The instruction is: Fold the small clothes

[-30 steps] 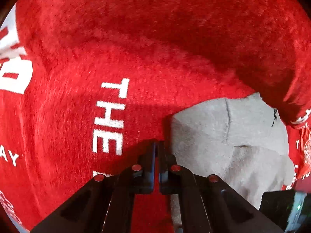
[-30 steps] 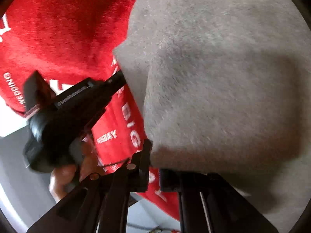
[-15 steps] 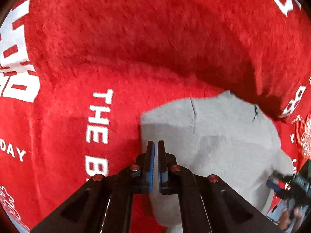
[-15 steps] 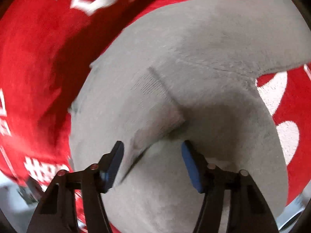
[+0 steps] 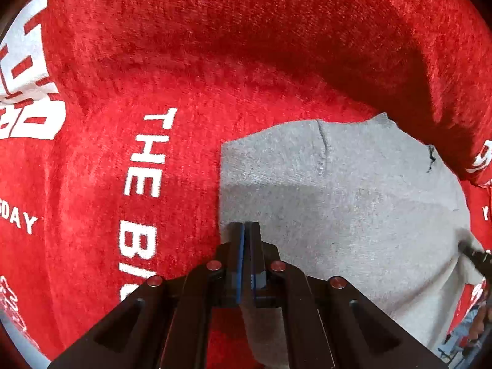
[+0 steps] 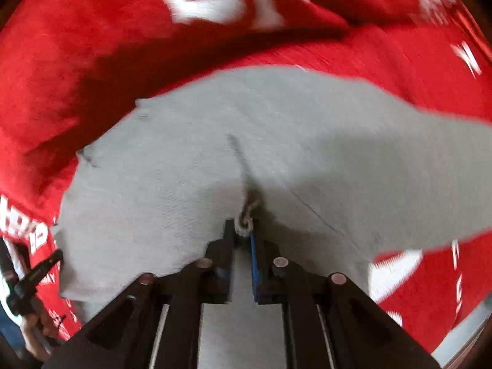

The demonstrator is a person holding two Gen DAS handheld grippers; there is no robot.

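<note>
Grey cloth [image 5: 353,203] lies on the red blanket [image 5: 153,77], filling the lower right of left wrist view; in right wrist view it [image 6: 246,141] spreads across the middle, long axis running approx 9 to 3 o'clock, a seam going from centre up toward 11. Vs half a sec ago: right gripper [image 6: 243,230] has closed from wide apart down to a narrow gap, now pinching a small bunched fold of the grey cloth between its tips; view is motion-blurred. Left gripper [image 5: 247,227] looks unchanged, fingers pressed together w/ only a thin sliver between the blue pads, nothing visibly held, tips sitting over the cloth's left edge at approx 6 o'clock; whether it touches the fabric can't be told. Cloth has shifted slightly right in left view. Both grippers point forward & down at the fabric. White lettering "THE" [image 5: 147,153] on the blanket sits just left of the cloth, at 9 o'clock. Left gripper also shows at 8 o'clock in right view
</note>
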